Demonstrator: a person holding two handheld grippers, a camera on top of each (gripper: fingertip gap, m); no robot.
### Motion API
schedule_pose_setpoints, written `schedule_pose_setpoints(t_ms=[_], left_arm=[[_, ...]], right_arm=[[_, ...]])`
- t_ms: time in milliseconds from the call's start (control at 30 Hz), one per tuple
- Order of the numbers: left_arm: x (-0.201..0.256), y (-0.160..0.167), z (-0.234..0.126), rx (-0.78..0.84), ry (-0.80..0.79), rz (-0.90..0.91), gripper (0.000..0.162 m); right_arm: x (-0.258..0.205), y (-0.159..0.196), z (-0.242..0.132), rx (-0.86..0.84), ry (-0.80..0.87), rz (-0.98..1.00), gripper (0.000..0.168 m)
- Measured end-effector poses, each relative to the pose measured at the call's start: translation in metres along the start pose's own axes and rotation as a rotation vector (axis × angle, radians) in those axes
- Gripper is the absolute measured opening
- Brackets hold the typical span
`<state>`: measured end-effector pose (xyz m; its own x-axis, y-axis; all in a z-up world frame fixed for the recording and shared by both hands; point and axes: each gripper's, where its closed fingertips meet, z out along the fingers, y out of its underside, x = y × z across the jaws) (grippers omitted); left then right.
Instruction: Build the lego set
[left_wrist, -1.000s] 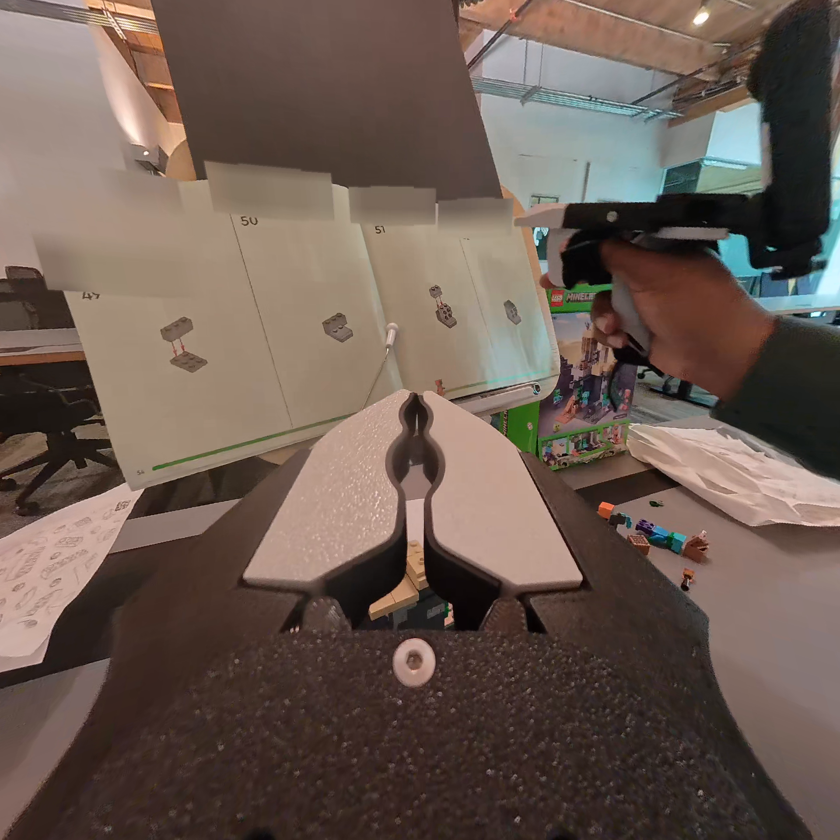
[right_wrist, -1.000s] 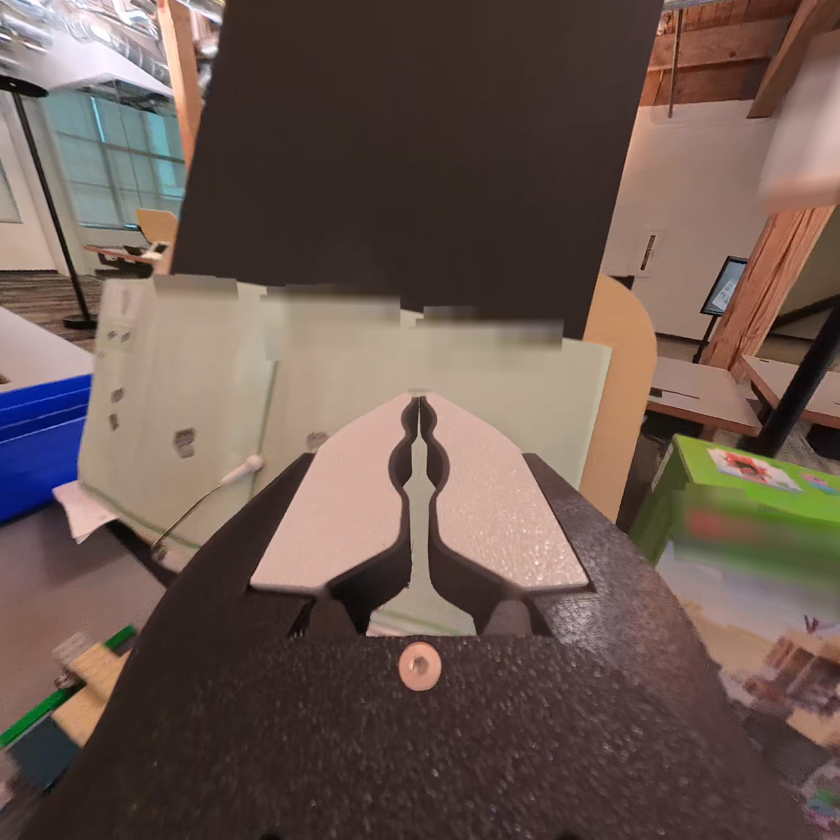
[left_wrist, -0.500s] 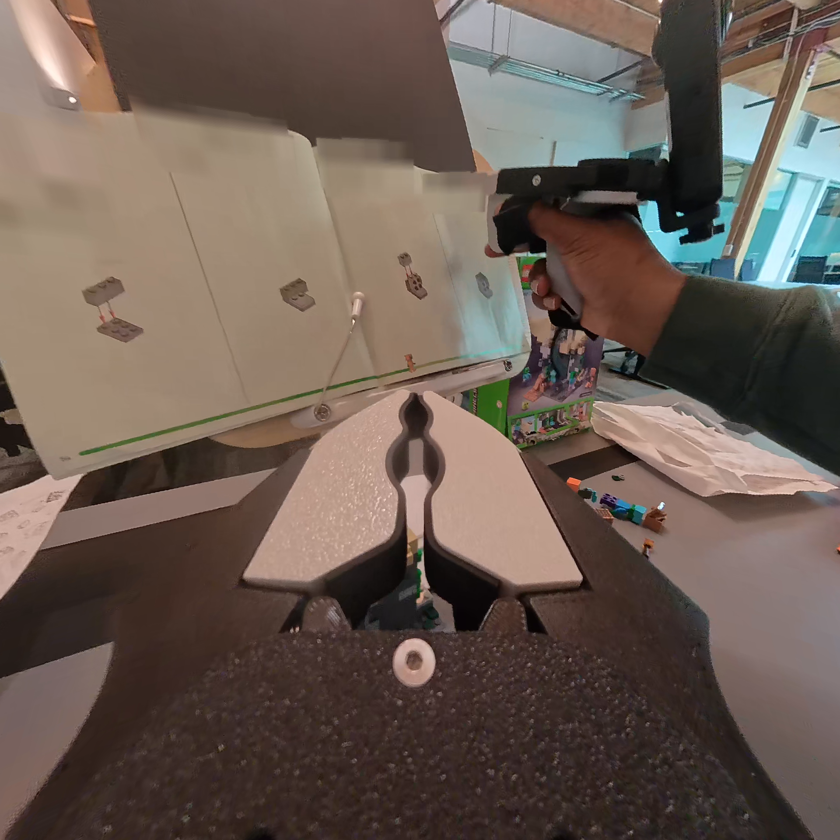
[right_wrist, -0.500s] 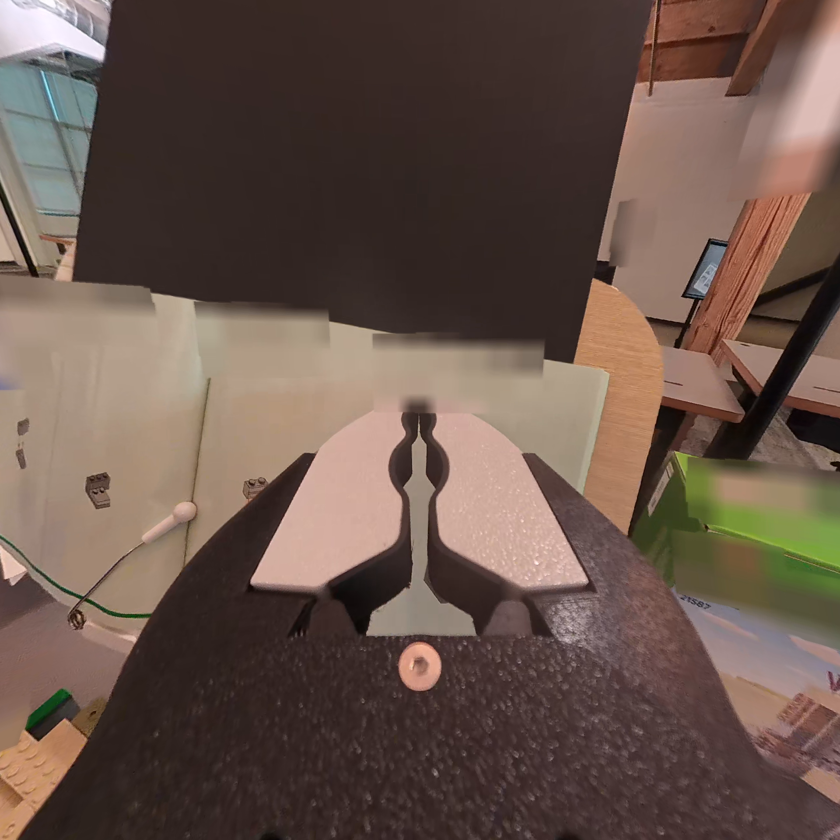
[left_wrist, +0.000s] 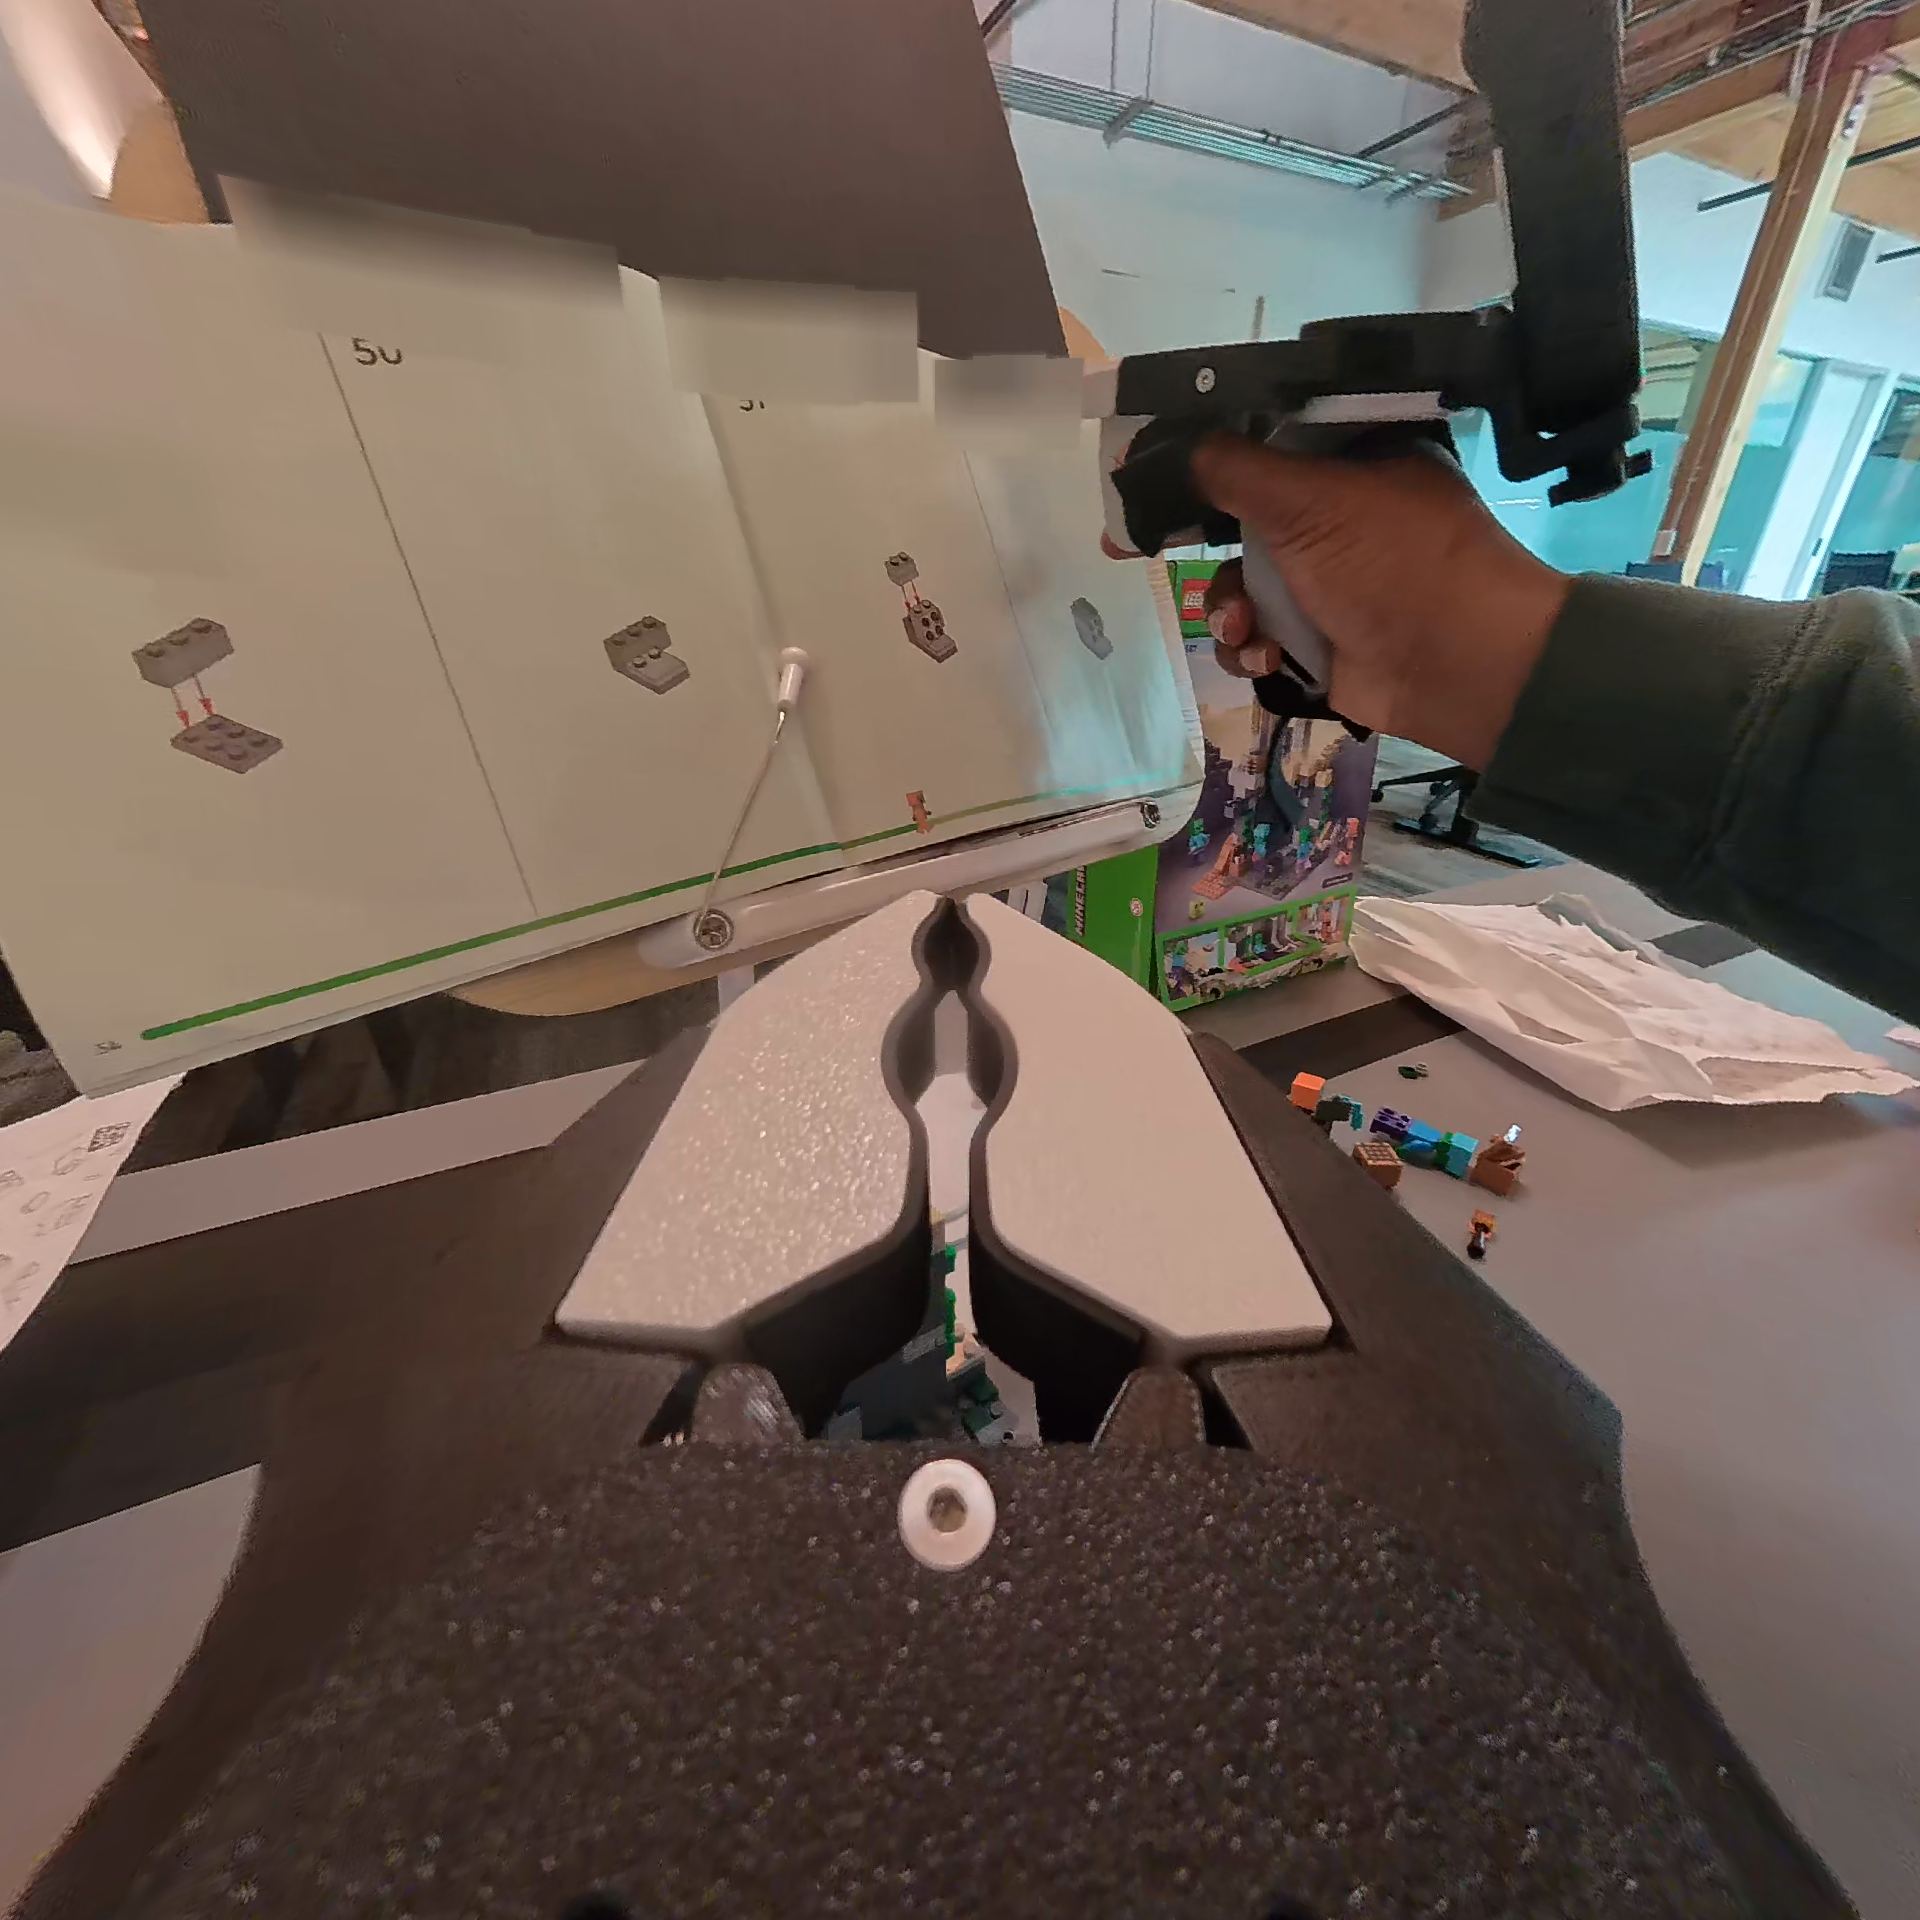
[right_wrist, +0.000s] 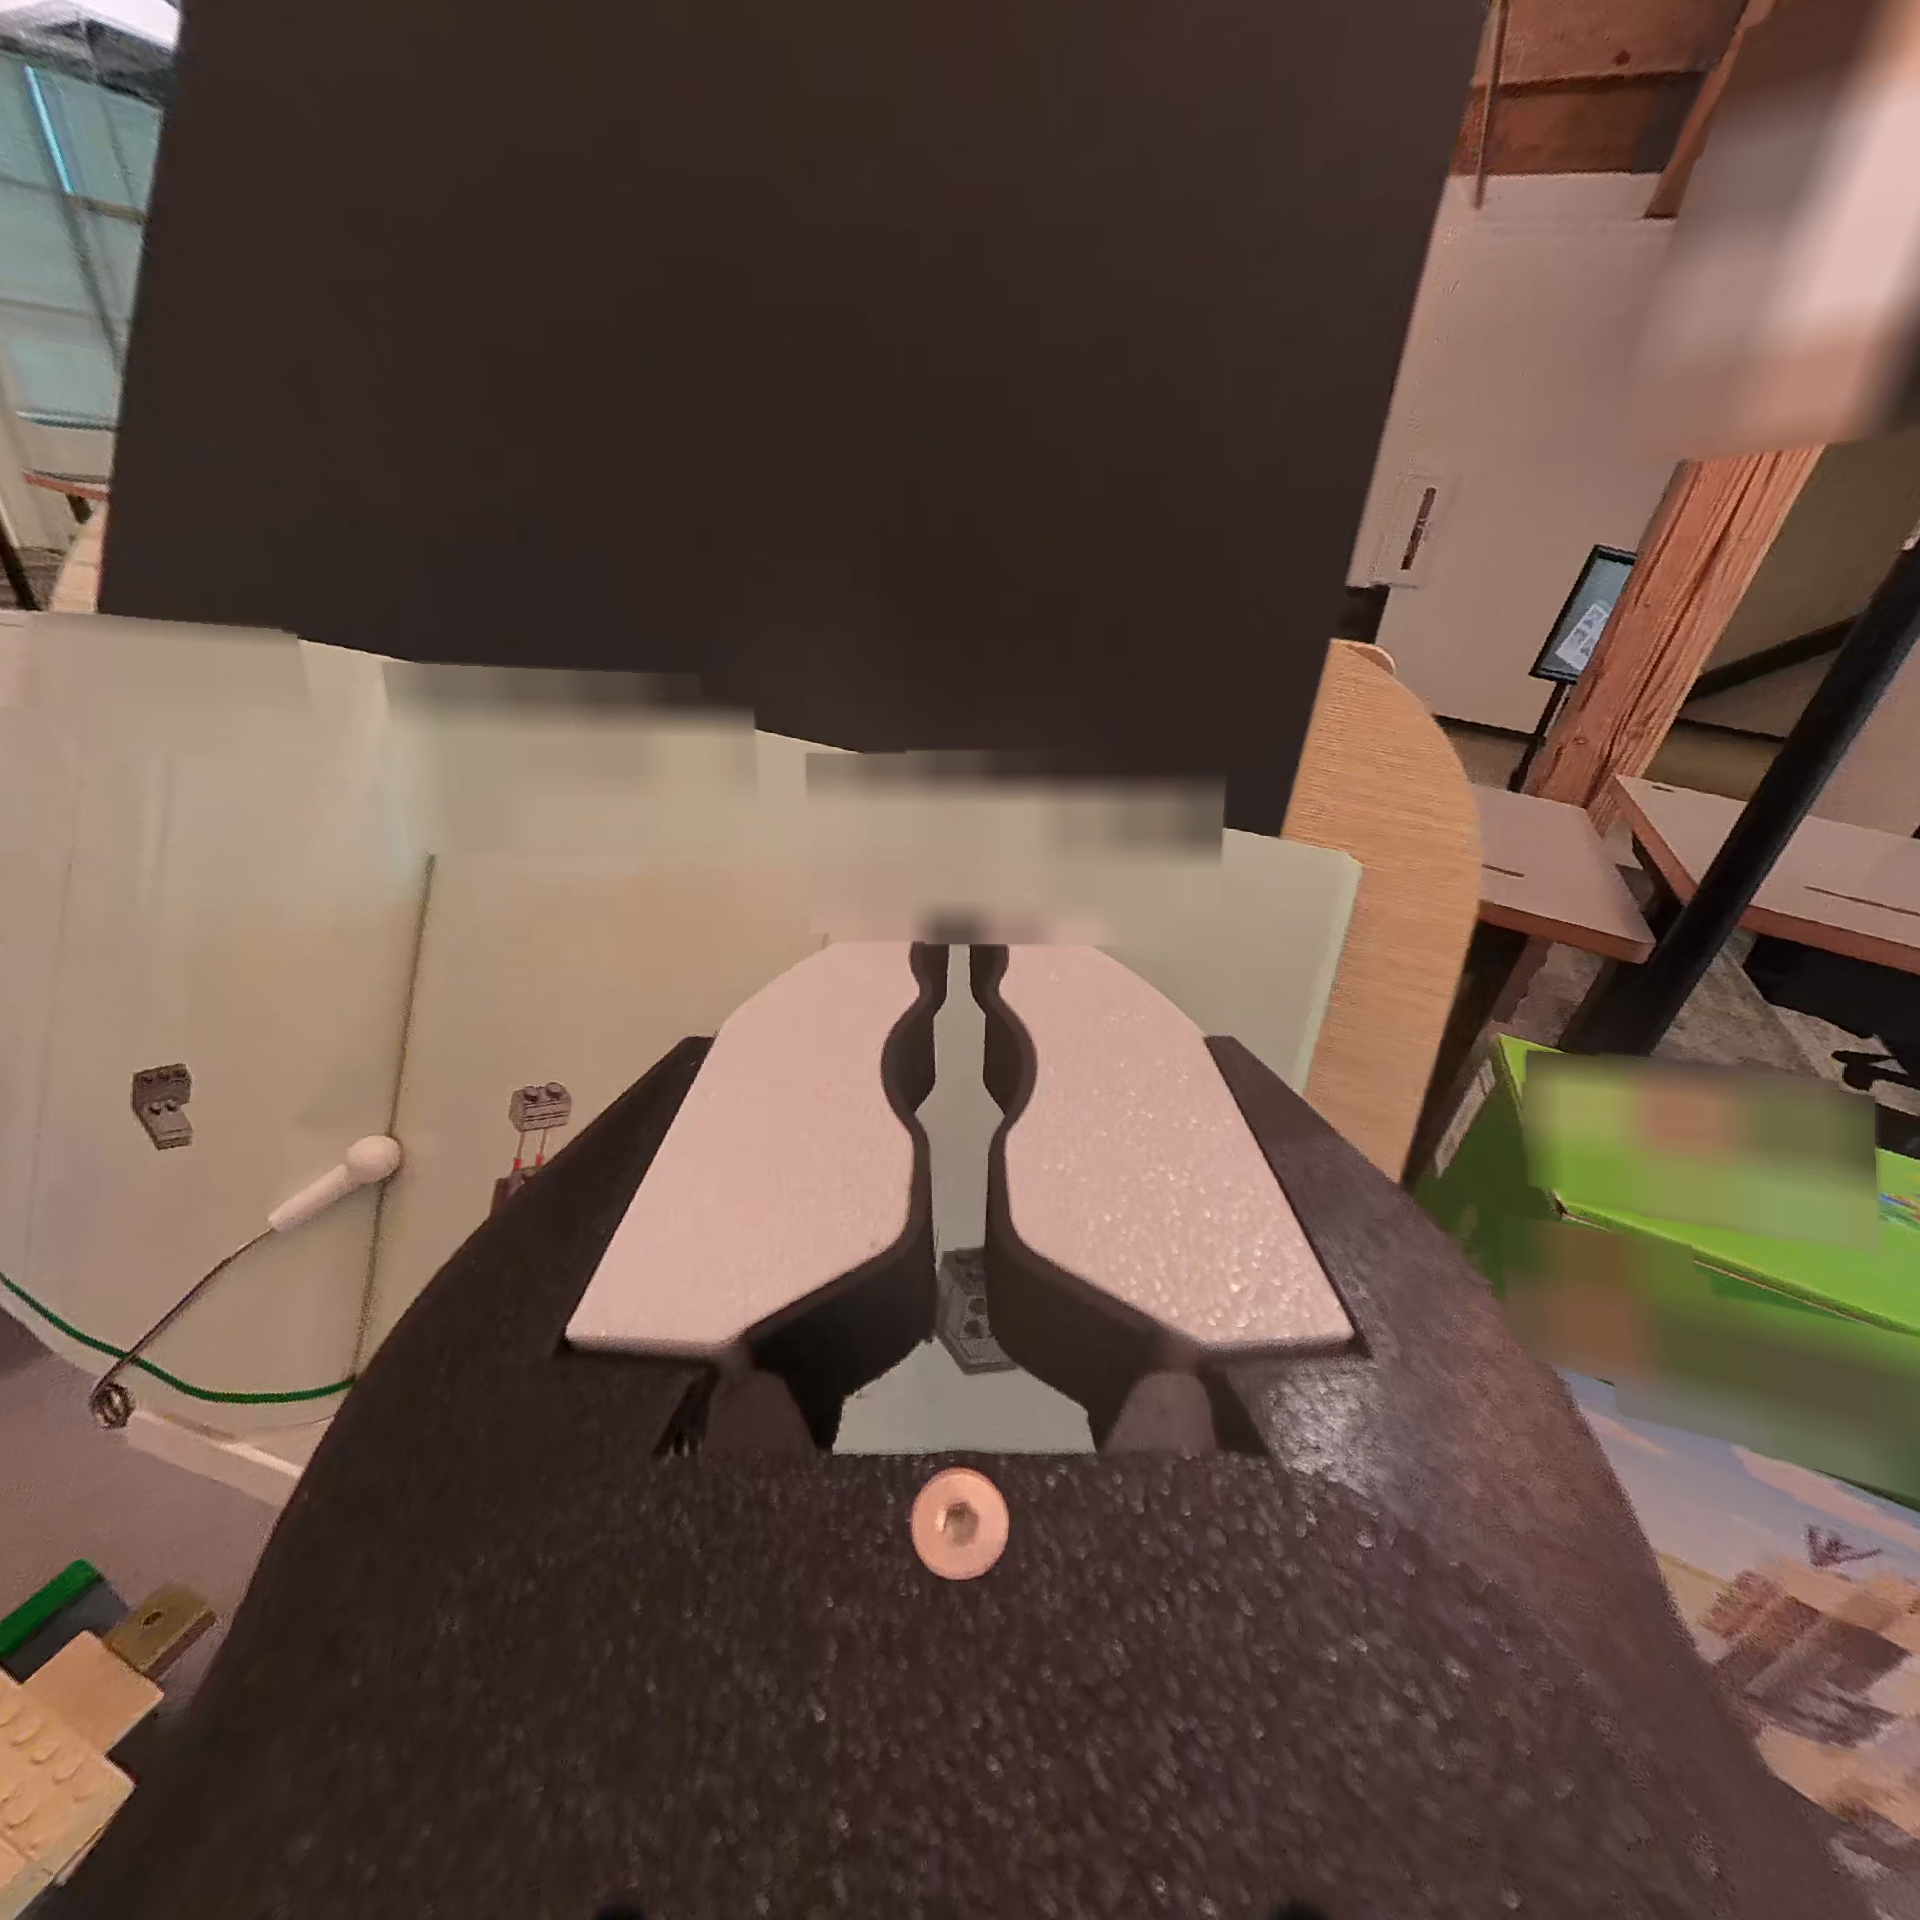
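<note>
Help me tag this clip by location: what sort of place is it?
Probably an open-plan office or shared workspace, not a home. Exposed timber posts and ceiling beams show, rolling office chairs stand behind, and further plain work tables sit beyond the grey table with the loose lego pieces.

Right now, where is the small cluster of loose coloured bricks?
In the left wrist view, the loose coloured bricks lie on the grey table at right, before the crumpled white paper.
</note>
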<state>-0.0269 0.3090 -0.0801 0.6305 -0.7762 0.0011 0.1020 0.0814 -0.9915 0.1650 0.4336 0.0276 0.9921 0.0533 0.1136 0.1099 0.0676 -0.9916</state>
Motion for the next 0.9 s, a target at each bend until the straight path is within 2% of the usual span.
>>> schedule_pose_setpoints(t_ms=[33,667,767,900], left_arm=[[-0.001,0.000,0.000,0.003,-0.007,0.002,0.000],[0.005,0.003,0.001,-0.004,-0.004,0.016,0.000],[0.005,0.005,0.002,-0.009,-0.003,0.016,0.000],[0.006,0.006,0.001,-0.043,0.014,0.013,0.000]], right_arm=[[0.003,0.000,-0.001,0.001,0.005,0.003,0.003],[0.011,0.003,-0.010,0.004,-0.001,0.000,0.004],[0.002,0.004,-0.022,0.010,-0.022,-0.001,0.005],[-0.030,0.011,-0.060,0.024,-0.106,0.045,0.002]])
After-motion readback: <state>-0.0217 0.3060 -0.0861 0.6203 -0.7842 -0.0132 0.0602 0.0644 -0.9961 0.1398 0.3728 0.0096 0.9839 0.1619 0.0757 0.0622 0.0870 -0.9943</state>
